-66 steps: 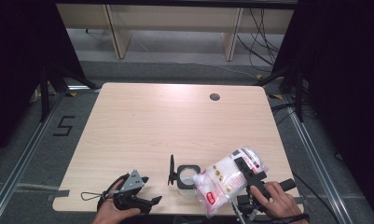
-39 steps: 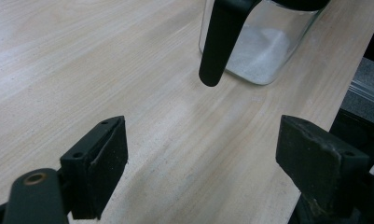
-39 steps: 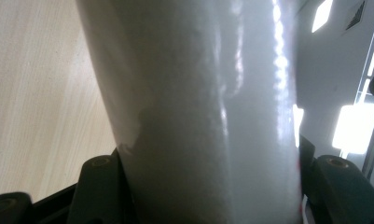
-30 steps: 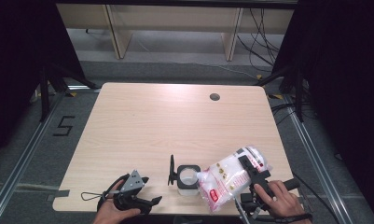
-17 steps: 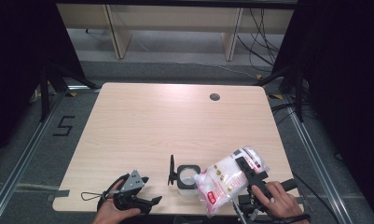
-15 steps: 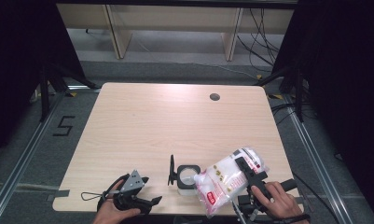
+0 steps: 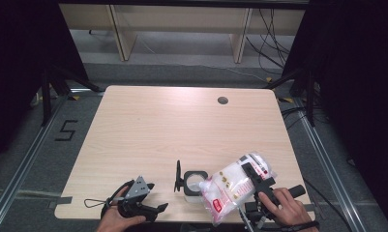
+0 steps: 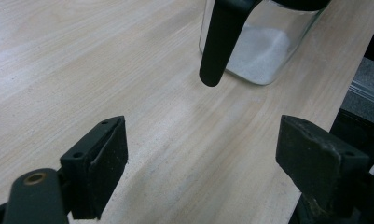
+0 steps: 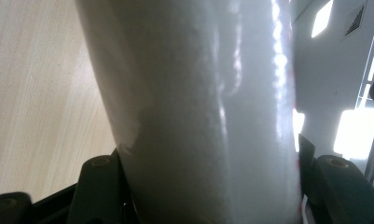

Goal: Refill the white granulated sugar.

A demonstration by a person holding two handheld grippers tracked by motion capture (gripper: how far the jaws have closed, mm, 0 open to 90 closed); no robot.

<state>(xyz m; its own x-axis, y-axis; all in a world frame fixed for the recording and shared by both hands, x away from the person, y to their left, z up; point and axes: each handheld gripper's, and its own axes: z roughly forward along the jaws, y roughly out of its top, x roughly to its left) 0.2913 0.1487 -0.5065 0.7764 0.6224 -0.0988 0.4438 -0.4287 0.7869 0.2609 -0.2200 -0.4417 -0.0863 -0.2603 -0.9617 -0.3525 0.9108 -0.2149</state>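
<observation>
High view first: the right gripper (image 7: 252,175) sits near the front right corner of the table (image 7: 148,125), its jaws clamped on a clear plastic bag (image 7: 228,186) full of white grains. The bag lies tilted, its lower end hanging toward the table's front edge and its upper part leaning over the mouth of a glass jar (image 7: 192,182). A red label shows near the bag's lower end, and small orange marks dot its side — the writing on them is too small to read. The jar stands just left of the bag, close to the front edge, with a black rim and a black handle or hinged lid sticking up on its left side.

Right gripper view shows the bag (image 9: 208,112) pressed between the two black jaws, a tall pale mass with glare down its right side and light wood behind it on the left.

Left gripper (image 7: 150,207) rests near the front left of the table, held in the person's left hand (image 7: 115,220), well apart from the jar. Its jaws stand wide apart with nothing between them. Left gripper view looks across bare wood toward the jar (image 8: 264,51), where a low layer of white grains lies on the bottom behind the black handle (image 8: 219,42).

On the floor left of the table a black mark (image 7: 66,130) reads "5" — the one piece of writing that can be made out
</observation>
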